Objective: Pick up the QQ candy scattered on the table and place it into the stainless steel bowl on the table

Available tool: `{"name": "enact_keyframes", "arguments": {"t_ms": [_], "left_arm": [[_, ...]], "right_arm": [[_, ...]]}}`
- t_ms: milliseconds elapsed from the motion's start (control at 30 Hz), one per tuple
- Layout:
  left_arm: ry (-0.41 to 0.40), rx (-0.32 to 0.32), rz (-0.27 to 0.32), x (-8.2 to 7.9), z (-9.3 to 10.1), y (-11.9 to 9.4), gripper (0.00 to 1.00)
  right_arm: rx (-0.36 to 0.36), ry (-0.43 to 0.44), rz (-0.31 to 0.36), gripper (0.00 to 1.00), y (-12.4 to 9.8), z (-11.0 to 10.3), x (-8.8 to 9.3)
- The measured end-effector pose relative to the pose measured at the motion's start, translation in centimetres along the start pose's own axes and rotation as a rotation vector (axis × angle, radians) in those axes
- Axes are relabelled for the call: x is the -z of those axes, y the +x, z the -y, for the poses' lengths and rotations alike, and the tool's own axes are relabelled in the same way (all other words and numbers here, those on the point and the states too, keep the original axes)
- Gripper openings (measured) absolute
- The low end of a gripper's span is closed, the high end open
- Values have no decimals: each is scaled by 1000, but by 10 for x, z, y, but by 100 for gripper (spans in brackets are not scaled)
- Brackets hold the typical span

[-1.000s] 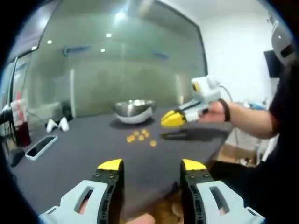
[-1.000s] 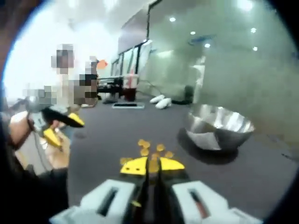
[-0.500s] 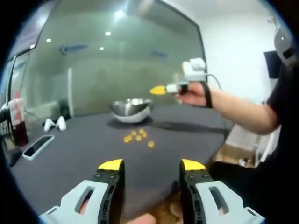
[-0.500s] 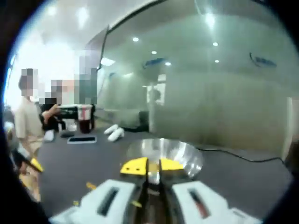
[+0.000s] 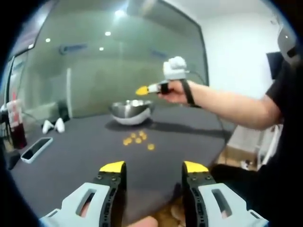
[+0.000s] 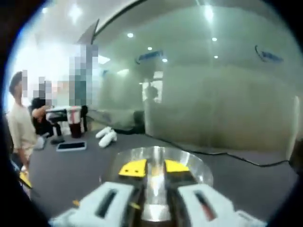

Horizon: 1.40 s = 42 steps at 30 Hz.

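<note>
Right gripper [image 6: 154, 168] fingers slightly apart above the one stainless steel bowl [image 6: 199, 168], left gripper [image 5: 154, 167] fingers wide apart over the dark counter [image 5: 75, 156], about five yellow QQ candies [image 5: 136, 139] scattered before the bowl, one phone [image 5: 33, 149], two white pieces [image 5: 53, 126] beyond

Stainless steel bowl [image 5: 131, 111] polished, mirror-glossy metal. Table [image 5: 85, 151] dark grey, matt, smooth. Wall [image 6: 227, 104] frosted glass, sheeny; left gripper [image 5: 154, 166] grey plastic, yellow tips.

Orange-yellow candies [image 5: 138, 139] are showing against the dark grey worktop [image 5: 85, 156]. The bowl [image 5: 131, 111] is gleaming silver (plain, unpatterned), and gripper [image 5: 153, 168] tips are showing yellow.
</note>
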<state>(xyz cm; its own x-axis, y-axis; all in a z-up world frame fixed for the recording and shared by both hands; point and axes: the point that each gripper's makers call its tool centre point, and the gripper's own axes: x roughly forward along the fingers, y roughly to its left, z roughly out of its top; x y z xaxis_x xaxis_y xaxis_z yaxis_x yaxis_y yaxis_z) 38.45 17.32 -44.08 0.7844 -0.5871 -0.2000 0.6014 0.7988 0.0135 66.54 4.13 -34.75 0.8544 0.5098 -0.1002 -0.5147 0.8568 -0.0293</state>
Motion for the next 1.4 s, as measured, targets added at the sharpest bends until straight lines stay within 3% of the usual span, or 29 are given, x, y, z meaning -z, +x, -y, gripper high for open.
{"name": "enact_keyframes", "arguments": {"t_ms": [433,700,767,833,1033,1167,1400], "left_arm": [[-28,20,34,-9,5,0,48],[-8,22,19,-9,8,2,48],[-4,23,16,-9,8,2,48],[-4,22,16,-9,8,3,48],[1,26,15,-10,9,2,48],[-3,20,19,-10,5,1,48],[8,31,12,-10,6,5,48]], "right_arm": [[-31,33,20,24,-11,-8,-9],[-48,35,25,24,-22,-14,-14],[-55,104,31,24,-30,-16,-9],[-74,104,25,24,-31,-14,-8],[-123,83,52,24,-73,-20,-2],[-159,77,44,24,-109,-21,17],[-237,-23,6,23,-147,-32,46]]}}
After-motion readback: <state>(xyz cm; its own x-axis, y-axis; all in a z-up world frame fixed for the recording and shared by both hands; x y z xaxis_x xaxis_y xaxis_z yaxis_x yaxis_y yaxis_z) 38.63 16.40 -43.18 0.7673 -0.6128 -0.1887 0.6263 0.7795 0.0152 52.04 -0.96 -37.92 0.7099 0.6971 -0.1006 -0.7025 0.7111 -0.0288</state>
